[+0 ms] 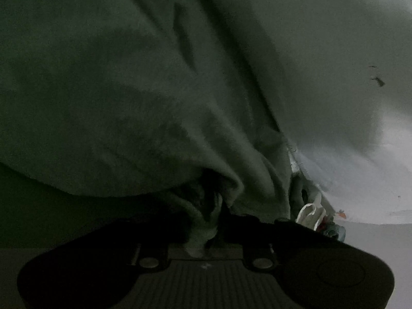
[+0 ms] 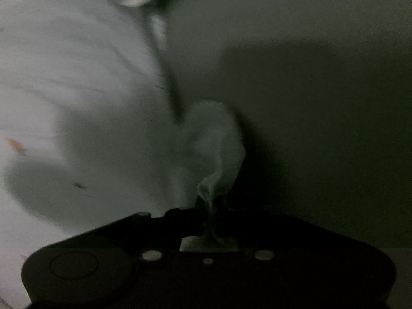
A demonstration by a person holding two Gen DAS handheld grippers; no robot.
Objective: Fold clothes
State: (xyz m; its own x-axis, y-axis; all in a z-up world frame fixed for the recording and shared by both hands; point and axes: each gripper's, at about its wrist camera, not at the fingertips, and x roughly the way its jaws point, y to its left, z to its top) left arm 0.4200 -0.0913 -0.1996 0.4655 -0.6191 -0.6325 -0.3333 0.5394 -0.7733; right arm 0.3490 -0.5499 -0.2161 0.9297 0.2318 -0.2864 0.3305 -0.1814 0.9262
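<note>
A grey-green fleece garment (image 1: 144, 97) fills most of the left wrist view, bunched in deep folds. My left gripper (image 1: 213, 221) is shut on a thick gathered fold of it, the cloth pinched between the dark fingers. In the right wrist view the same grey-green garment (image 2: 296, 90) covers the right side. A thin corner of it (image 2: 216, 154) curls up from my right gripper (image 2: 209, 216), which is shut on that corner. Both views are dim and the right one is blurred.
A white sheet-like surface (image 1: 360, 175) lies under the garment, with small dark specks on it (image 2: 64, 103). A white bag with colourful items (image 1: 319, 219) shows at the garment's edge in the left wrist view.
</note>
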